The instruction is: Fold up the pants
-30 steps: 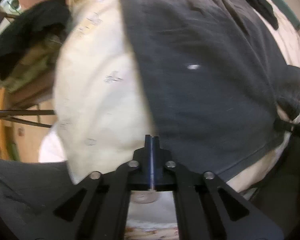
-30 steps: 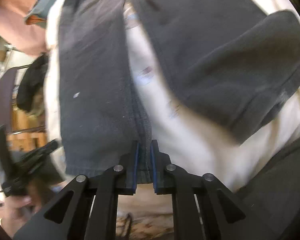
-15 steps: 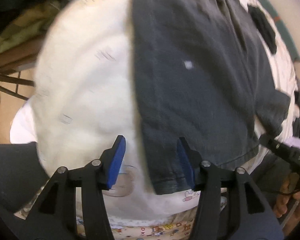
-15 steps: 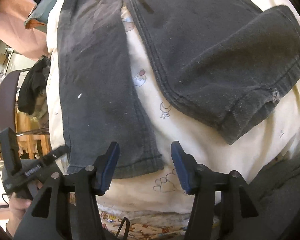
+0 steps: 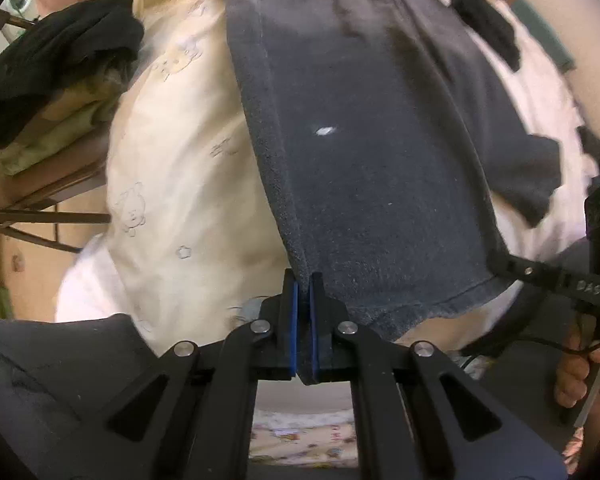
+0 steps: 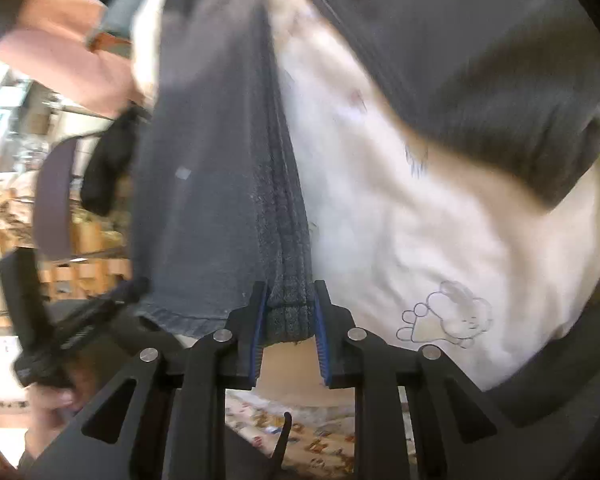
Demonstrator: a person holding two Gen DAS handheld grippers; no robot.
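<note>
Dark grey pants spread on a cream printed sheet, one leg's hem pinched at both corners.

The fabric is a faded charcoal knit with a small white fleck on the nearer leg. That leg runs straight away from its stitched hem; its outer hem corner sits between one pair of padded fingers, its inseam corner bunched between the other. The second leg angles off to the right, apart from the first, its hem end lying flat.

right claw pinching pants hem, cream sheet beneath
</note>
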